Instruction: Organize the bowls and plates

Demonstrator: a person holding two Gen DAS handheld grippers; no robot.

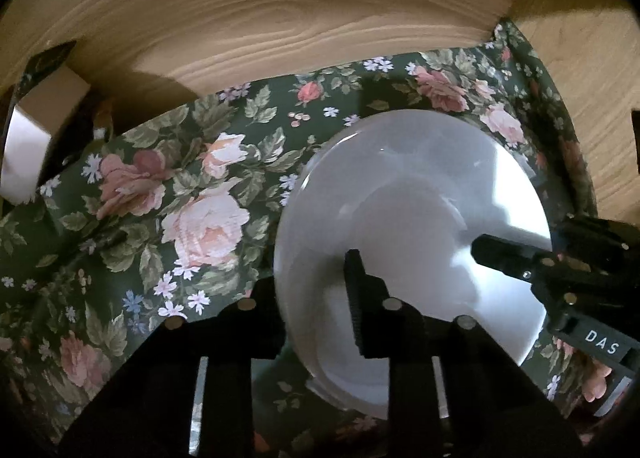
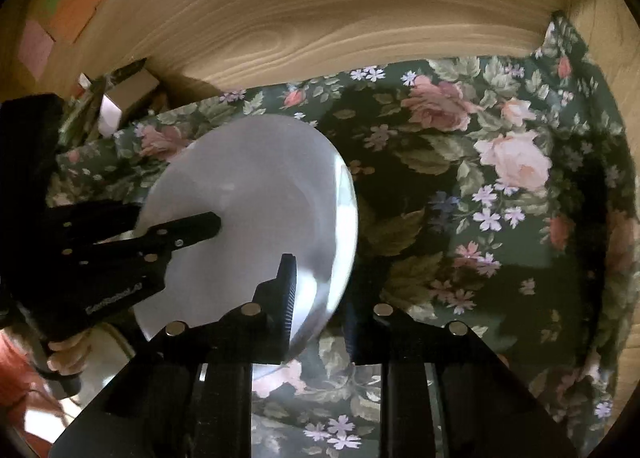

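Nearest: left gripper (image 1: 316, 290) and right gripper (image 2: 320, 290) each straddle the rim of the white plate (image 1: 416, 225), one finger over, one under; whether either pinch is closed I cannot tell. Plate hangs tilted over the floral liner (image 1: 168, 185) inside the wooden cabinet (image 1: 280, 9); likely being set down. Advice: level it; lower both sides together; release only once it rests flat.

Floral liner (image 1: 168, 193) covers the wooden shelf (image 1: 592, 105).
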